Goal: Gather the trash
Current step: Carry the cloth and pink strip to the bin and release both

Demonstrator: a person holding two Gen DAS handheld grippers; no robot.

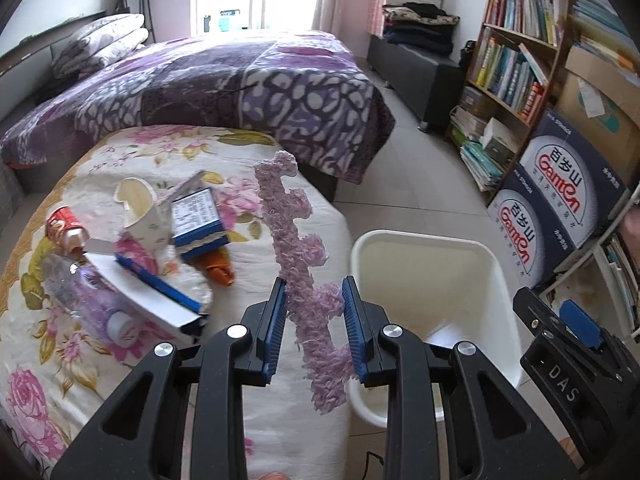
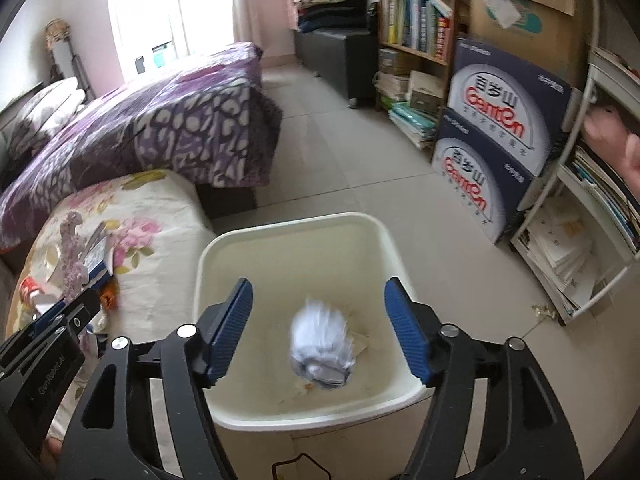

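A: The left tool [image 1: 314, 306] is clamped on a fuzzy lilac strip [image 1: 294, 256], held upright over the flowered bench [image 1: 280, 420].

B: And the right tool [image 2: 320, 330]?

A: Jaws wide apart, gripping nothing; a crumpled white wad [image 2: 322, 346], blurred, lies between them inside the white bin [image 2: 288, 226].

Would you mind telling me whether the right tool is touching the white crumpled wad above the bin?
Apart. The right wrist view shows the right tool open, with the blurred crumpled wad clear of both pads over the white bin.
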